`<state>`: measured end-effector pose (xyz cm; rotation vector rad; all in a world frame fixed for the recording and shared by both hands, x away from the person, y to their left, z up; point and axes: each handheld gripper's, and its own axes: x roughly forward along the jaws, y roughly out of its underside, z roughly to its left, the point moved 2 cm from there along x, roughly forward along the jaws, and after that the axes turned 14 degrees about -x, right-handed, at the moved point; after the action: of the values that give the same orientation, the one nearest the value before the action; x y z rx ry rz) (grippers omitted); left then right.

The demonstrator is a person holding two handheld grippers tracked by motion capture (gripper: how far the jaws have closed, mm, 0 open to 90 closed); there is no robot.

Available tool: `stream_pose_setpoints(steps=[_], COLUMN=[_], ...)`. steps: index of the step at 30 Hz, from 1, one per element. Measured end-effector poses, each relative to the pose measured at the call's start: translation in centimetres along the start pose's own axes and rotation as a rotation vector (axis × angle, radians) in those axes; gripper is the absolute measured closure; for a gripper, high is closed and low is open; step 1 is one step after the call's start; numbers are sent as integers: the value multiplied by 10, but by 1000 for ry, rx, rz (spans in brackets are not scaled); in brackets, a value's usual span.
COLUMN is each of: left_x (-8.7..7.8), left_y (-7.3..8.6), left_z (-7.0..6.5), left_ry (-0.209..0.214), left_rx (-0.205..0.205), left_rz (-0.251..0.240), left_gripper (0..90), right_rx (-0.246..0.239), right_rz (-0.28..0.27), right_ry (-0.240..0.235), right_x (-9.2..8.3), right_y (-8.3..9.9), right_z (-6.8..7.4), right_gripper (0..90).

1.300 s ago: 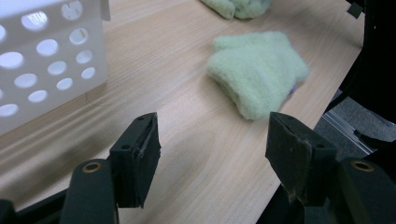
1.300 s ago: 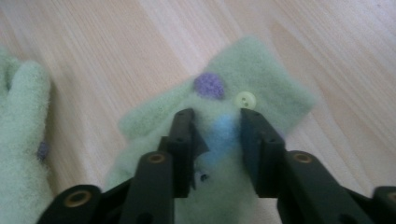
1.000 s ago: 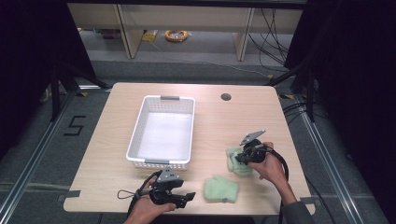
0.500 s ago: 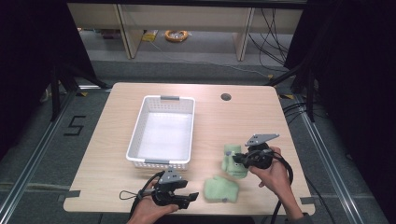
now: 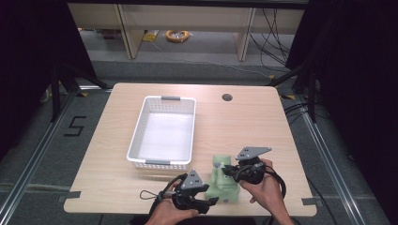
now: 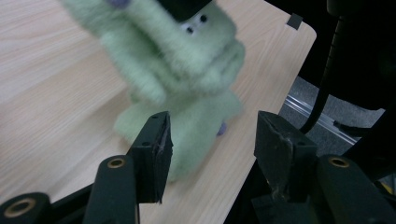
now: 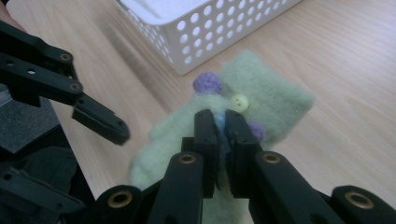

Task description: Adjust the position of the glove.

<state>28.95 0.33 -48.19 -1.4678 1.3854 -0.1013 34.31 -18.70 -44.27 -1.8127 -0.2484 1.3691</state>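
**At the counter's near edge, a green plush toy hangs from the right gripper**

Near the front edge of the counter (image 5: 263, 122), the right gripper (image 5: 227, 171) is clenched on a green plush toy (image 5: 224, 180). In the right gripper view its two black jaws stand almost together, with a fold of the toy's fabric pinched between them (image 7: 219, 135). The toy's body spreads out beyond the jaws, showing a pale yellow button (image 7: 240, 101) and a purple pom-pom (image 7: 207, 83), while its lower part rests on the wood.

The left gripper (image 5: 210, 200) sits just to the left of the toy at the counter's front rim, held in the person's left hand (image 5: 168, 213). Its jaws have just been closing, yet in the left gripper view they stand apart, released, with the lower end of the toy (image 6: 187, 107) lying between and beyond them. Whether either pad touches the plush I cannot tell; neither presses it. The toy there is blurred, with two small dark eyes near its top, where the other gripper grips it.

A white basket (image 5: 141, 136) with perforated walls stands on the counter behind and to the left of the toy, close to it but apart. In the right gripper view the basket's corner (image 7: 210, 42) lies just beyond the plush.
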Motion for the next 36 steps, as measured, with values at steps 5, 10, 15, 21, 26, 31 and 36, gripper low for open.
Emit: stream_pose_setpoints(steps=[5, 10, 15, 21, 26, 31, 36], left_x=[12, 20, 20, 7, 3, 5, 6], left_y=[-5, -12, -11, -17, -11, -8, -6], left_z=[3, 12, 15, 19, 16, 22, 26], left_ry=[-21, -51, -76, -28, 15, 27, 27], left_rx=[6, 70, 51, 79, 84, 106, 93], left_rz=[-3, -24, -22, 17, 69, 113, 138], left_gripper=[487, 564, 780, 799, 801, 800, 793], right_rx=[11, 9, 10, 23, 44, 58, 112], right_rz=[-2, -2, -16, -31, -39, -36, -14], right_ry=[-7, -18, -22, -13, -26, -40, -70], right_x=[4, 6, 4, -4, -9, -6, 3], right_y=[-3, -3, -4, 2, 12, 29, 45], right_z=[8, 10, 11, 16, 27, 37, 42], right_gripper=[852, 852, 853, 856, 861, 862, 845])
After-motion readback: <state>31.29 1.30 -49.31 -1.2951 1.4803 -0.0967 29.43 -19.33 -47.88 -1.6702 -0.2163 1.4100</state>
